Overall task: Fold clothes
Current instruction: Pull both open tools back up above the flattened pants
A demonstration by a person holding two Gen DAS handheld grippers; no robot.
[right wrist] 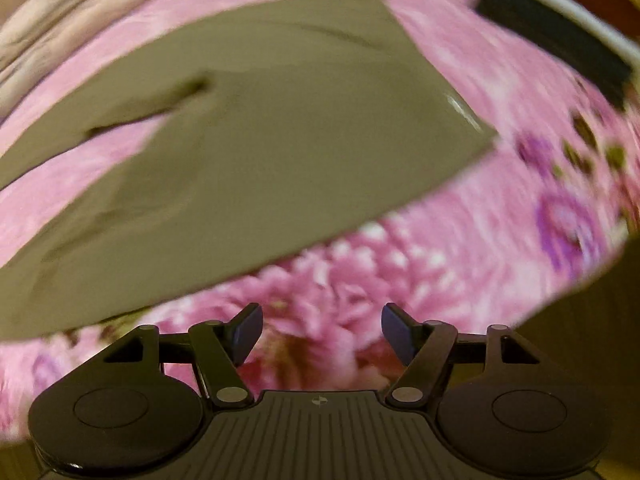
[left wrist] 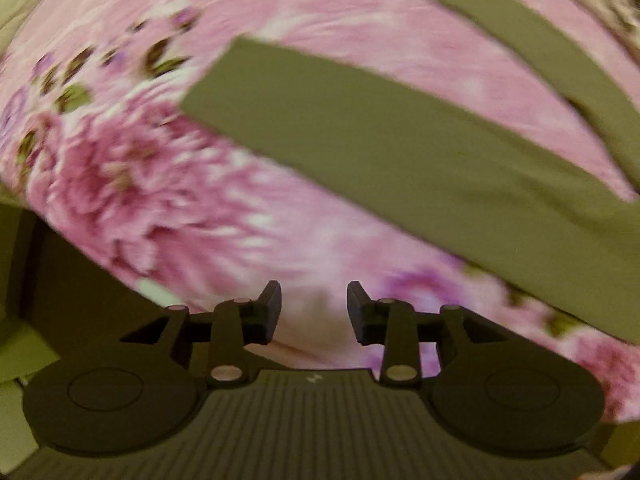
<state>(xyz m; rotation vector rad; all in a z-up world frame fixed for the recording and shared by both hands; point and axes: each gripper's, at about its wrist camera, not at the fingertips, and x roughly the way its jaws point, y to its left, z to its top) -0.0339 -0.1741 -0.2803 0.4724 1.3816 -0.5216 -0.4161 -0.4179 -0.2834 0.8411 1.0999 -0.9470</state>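
**Both tongs open over the olive trousers**

Left tongs (left wrist: 314,312) and right tongs (right wrist: 322,334) both hang open, nothing in them. Olive trousers (right wrist: 256,152) lie flat on the pink flowered bedspread (right wrist: 460,248), filling the upper middle of both blurry views.

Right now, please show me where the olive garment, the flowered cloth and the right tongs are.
Olive garment (right wrist: 248,152): right wrist view, middle of its flat fabric.
Flowered cloth (left wrist: 132,184): left wrist view, on a big pink bloom.
Right tongs (right wrist: 322,334): right wrist view, midway between the two open tips.
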